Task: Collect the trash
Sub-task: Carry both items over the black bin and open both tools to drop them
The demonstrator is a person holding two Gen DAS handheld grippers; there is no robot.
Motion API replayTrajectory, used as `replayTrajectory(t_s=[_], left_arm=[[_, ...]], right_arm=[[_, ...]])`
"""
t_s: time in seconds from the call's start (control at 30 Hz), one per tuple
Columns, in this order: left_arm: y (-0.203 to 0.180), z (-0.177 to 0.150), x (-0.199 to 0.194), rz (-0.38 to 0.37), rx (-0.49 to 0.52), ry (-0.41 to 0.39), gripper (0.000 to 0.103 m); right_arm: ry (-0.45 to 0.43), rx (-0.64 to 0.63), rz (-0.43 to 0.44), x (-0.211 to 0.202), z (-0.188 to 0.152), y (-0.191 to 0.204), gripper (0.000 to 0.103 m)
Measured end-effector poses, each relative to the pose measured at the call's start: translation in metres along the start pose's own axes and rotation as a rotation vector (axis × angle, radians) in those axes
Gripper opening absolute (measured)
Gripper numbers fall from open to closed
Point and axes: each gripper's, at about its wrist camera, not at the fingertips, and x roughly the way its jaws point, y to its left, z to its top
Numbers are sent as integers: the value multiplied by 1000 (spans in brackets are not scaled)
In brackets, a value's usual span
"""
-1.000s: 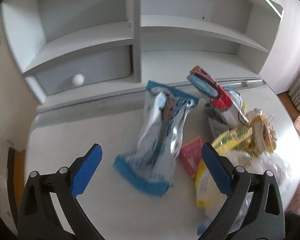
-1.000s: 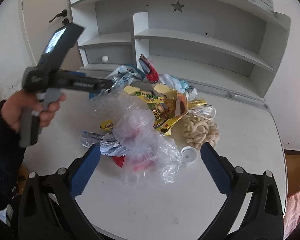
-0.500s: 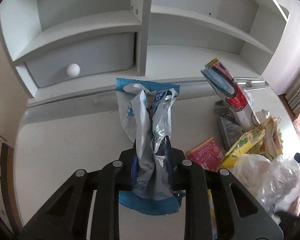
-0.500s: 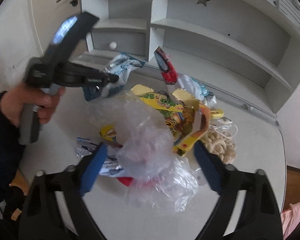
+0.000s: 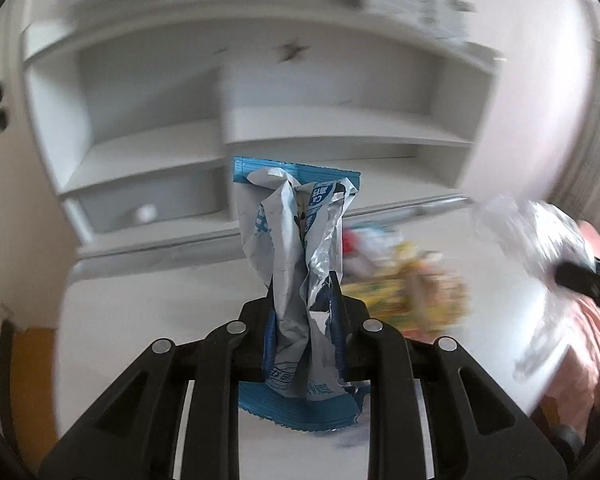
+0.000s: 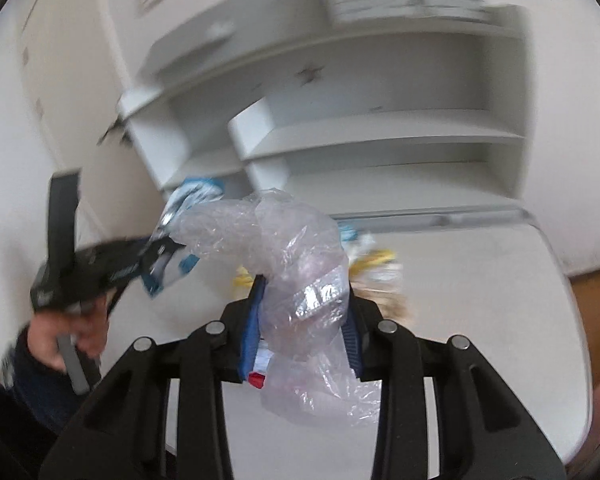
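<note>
Above the white desk (image 5: 148, 320), the left gripper (image 5: 303, 332) clamped a crumpled blue-and-silver wrapper (image 5: 296, 240), lifted clear of the surface. The right gripper (image 6: 300, 332), whose jaws had just been closing, pinched a clear plastic bag (image 6: 296, 264) held off the desk, while blurred yellow wrappers (image 5: 416, 300) lay on it.

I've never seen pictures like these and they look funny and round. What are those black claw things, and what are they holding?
Each black claw is a gripper that a person holds in a hand, with a camera looking along its fingers. One picture comes from each camera. The left gripper is shut on a crumpled blue and silver wrapper. The right gripper has just been closing on a clear plastic bag and now pinches it. In the right view you also see the person's left hand. More wrappers, blurry here, lie on the white desk.
</note>
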Motion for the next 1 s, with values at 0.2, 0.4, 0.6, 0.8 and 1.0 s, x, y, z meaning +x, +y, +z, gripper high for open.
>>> replayTrajectory(t_s=[0.2, 0.4, 0.6, 0.8, 1.0], left_arm=[[-146, -5, 6, -250, 171, 6, 21], [-297, -39, 33, -495, 325, 79, 21], [-432, -103, 72, -680, 494, 222, 22], [-508, -170, 141, -725, 593, 391, 22], [-561, -236, 223, -671, 665, 557, 22]], right_arm=[[-85, 193, -277, -94, -42, -113, 35], [-95, 454, -554, -177, -134, -231, 35], [-14, 685, -725, -222, -239, -320, 35], [150, 885, -810, -211, -336, -394, 35], [314, 1010, -769, -168, -418, -432, 35]])
